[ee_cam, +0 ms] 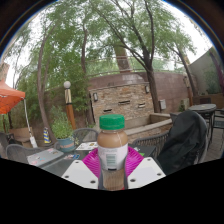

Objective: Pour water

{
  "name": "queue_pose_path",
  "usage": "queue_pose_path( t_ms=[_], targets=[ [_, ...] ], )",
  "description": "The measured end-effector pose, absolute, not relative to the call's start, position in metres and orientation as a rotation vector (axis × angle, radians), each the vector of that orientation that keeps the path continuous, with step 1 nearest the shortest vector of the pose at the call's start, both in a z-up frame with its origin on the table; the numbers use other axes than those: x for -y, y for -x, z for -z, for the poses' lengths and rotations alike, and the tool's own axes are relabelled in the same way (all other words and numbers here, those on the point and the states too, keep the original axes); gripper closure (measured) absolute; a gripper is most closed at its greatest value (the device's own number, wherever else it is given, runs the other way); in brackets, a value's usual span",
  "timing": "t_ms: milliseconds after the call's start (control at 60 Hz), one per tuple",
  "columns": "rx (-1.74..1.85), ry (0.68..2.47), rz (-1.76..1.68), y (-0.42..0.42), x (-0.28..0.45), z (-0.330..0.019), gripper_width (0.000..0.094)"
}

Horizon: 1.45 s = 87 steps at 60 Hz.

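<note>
Gripper (pixel 113 168): fingers pinching the bottle
Bottle (pixel 113 150): upright, green cap, brown liquid
Beyond: stone fireplace (pixel 122 103), trees

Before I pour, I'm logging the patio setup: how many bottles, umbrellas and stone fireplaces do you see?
Bottles: 1, green-capped bottle held between the gripper fingers
Umbrellas: 1, orange umbrella
Stone fireplaces: 1, stone fireplace
Total: 3

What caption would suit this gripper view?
Tongs shut on a green-capped bottle in a leafy patio with a stone fireplace.
</note>
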<state>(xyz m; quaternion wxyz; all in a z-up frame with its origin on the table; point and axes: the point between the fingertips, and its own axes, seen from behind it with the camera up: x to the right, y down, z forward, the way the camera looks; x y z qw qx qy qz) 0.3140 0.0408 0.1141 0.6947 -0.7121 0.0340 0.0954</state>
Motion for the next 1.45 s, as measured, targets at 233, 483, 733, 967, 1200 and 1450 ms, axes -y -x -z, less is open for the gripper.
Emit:
queue_pose_path(
  t_ms=[233,483,733,967,1200,1450],
  targets=[
    [0.019,1.745,-0.079,-0.331,-0.077,-0.018,0.0652],
    [0.028,1.716,-0.048,-0.326,-0.072,-0.020,0.0644],
    [-0.029,1.783,-0.090,-0.329,-0.059,-0.010,0.0324],
    [-0.018,1.773,-0.134,-0.320,0.000,-0.036,0.0100],
    [-0.011,1.780,-0.059,-0.317,0.096,-0.062,0.0098],
    [-0.017,1.796,-0.049,-0.313,0.165,-0.083,0.0099]
  ],
)
